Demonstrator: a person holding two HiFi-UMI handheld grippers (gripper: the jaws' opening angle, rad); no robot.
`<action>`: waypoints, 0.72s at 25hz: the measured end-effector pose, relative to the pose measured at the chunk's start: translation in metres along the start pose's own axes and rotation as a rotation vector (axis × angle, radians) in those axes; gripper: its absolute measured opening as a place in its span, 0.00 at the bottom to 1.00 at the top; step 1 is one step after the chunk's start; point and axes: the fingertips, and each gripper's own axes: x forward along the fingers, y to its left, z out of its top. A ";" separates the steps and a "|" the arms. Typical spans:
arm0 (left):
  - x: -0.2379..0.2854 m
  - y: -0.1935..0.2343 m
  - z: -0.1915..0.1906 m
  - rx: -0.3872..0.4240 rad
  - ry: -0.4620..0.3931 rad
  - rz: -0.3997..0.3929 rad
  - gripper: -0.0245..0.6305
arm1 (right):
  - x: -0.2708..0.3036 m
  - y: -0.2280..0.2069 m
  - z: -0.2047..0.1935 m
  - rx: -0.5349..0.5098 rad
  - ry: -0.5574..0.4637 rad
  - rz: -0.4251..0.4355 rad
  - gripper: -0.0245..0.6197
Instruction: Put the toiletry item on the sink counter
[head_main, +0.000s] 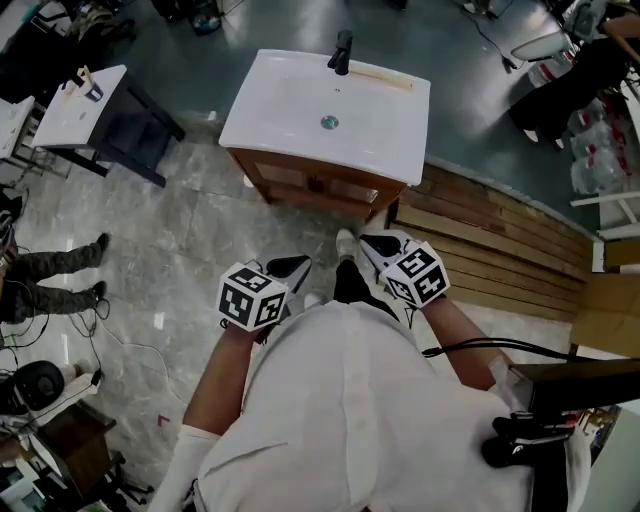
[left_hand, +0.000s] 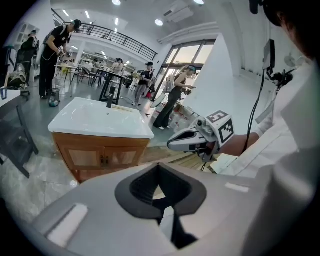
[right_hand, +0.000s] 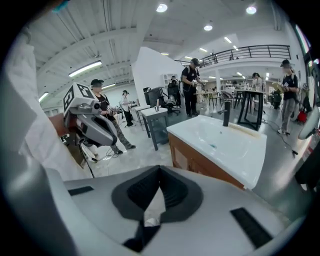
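The sink counter (head_main: 380, 120) is a white top on a wooden cabinet, straight ahead of me, with a black faucet (head_main: 342, 52) at its back edge. A thin pale stick-like item (head_main: 380, 77) lies along the back of the counter to the right of the faucet. What it is I cannot tell. My left gripper (head_main: 295, 266) and right gripper (head_main: 375, 243) hang close to my body above the floor, well short of the cabinet. Both are shut with nothing between their jaws. The counter (left_hand: 100, 120) lies ahead to the left in the left gripper view, and the same counter (right_hand: 225, 142) lies to the right in the right gripper view.
A small white table (head_main: 80, 105) stands at the far left. A person's legs (head_main: 55, 265) and cables are on the floor at the left. Wooden planks (head_main: 500, 240) lie right of the cabinet. Several people (left_hand: 175, 95) stand at tables behind the sink.
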 end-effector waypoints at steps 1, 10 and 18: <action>0.002 -0.002 0.000 0.008 0.005 -0.003 0.05 | -0.002 0.001 0.000 0.002 -0.005 -0.004 0.05; 0.007 -0.021 -0.002 0.044 0.021 -0.026 0.05 | -0.011 0.015 -0.002 -0.004 -0.027 -0.001 0.05; 0.001 -0.015 -0.008 0.028 0.023 -0.007 0.05 | -0.004 0.024 0.006 -0.047 -0.032 0.021 0.05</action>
